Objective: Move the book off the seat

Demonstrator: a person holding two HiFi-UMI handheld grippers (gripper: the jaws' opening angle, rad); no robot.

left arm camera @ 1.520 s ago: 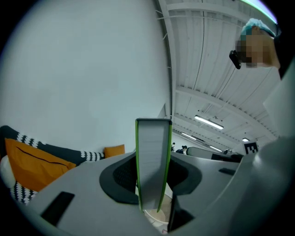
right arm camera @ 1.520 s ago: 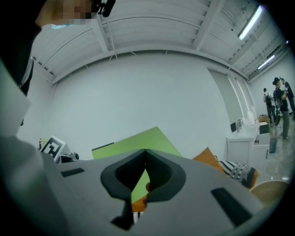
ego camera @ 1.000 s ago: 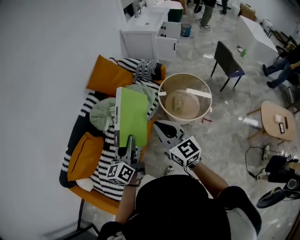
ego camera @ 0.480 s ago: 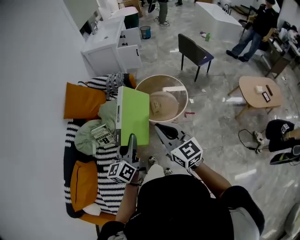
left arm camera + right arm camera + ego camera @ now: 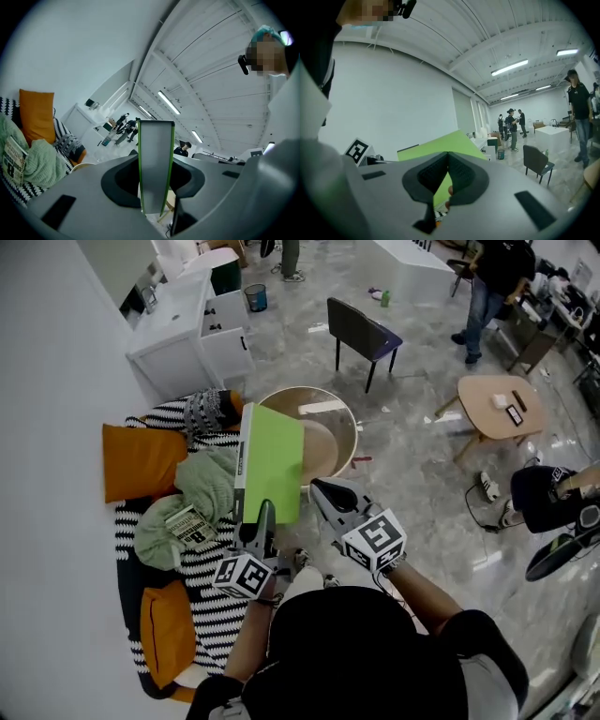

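Note:
A green book hangs upright in the air, half over the seat's edge and half over a round tub. My left gripper is shut on the book's lower end; in the left gripper view its grey page edge stands between the jaws. The seat has a black-and-white striped cover, orange cushions, a pale green cloth and a small booklet. My right gripper hovers just right of the book, shut and empty. In the right gripper view the book's green cover shows behind the jaws.
A dark chair stands on the marble floor beyond the tub. A white cabinet is behind the seat, a round wooden table at the right. A person stands at the back right. A wall runs along the left.
Both grippers and the book have swung rightward from above the seat's green cloth to the seat's edge by the tub. The small booklet on the cloth is now uncovered.

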